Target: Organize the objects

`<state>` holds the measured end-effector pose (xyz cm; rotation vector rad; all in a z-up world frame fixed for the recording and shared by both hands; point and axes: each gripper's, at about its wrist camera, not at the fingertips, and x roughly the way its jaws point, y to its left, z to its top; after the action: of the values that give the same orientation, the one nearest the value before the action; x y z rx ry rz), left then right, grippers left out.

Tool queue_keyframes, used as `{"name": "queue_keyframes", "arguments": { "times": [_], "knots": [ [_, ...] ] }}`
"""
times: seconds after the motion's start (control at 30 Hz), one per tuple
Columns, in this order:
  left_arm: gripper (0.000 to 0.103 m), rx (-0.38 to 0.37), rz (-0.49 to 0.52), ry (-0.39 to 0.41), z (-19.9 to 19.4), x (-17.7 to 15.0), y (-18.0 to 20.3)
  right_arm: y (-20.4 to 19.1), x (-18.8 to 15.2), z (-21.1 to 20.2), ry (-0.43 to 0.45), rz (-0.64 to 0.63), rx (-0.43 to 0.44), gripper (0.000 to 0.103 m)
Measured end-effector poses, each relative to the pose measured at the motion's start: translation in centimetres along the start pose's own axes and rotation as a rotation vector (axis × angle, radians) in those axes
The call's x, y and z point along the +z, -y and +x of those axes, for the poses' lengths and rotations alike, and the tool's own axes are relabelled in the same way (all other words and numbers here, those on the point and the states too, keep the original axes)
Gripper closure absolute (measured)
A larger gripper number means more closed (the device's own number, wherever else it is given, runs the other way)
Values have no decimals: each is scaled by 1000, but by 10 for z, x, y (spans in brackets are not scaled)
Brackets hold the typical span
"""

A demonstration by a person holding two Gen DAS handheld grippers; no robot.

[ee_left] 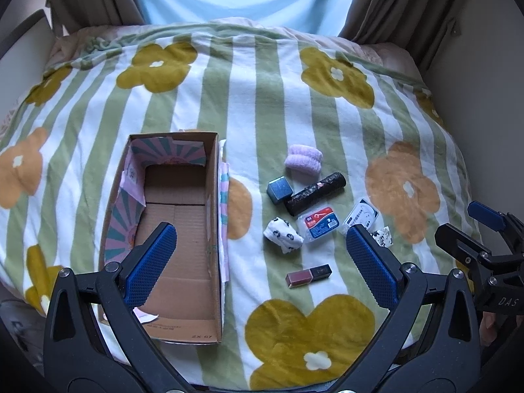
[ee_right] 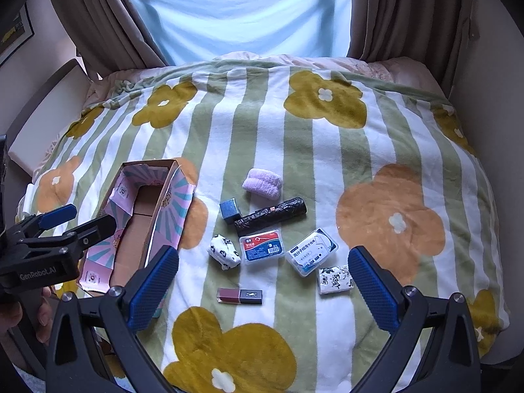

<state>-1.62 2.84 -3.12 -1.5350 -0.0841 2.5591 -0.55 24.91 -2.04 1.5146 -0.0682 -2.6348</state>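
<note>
Both wide open, holding nothing: left gripper (ee_left: 262, 258), right gripper (ee_right: 263, 290). One cardboard box (ee_left: 177, 239) left; beside it one lipstick (ee_right: 239, 296), two floss cases (ee_right: 261, 246), two socks (ee_right: 223, 251).

A plush green-and-white striped blanket with mustard and orange flowers (ee_right: 327, 150) covers the bed. Behind it, heavy brown drapes (ee_right: 406, 13) frame a pale blue sheer curtain (ee_right: 242, 9) glowing with daylight. Cream walls (ee_right: 491, 65) flank both sides.
</note>
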Motion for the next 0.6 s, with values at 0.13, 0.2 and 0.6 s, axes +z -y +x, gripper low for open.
{"name": "queue_keyframes", "arguments": {
  "times": [0.13,0.2,0.6],
  "knots": [
    [0,-8,23,-46,25,2,19,21,-3,17,-33,1,-9,0],
    [0,-13,21,-73,38,4,27,33,-4,27,-50,-3,-18,1],
    [2,9,19,-178,139,25,80,76,0,122,-172,-172,18,1]
  ]
}}
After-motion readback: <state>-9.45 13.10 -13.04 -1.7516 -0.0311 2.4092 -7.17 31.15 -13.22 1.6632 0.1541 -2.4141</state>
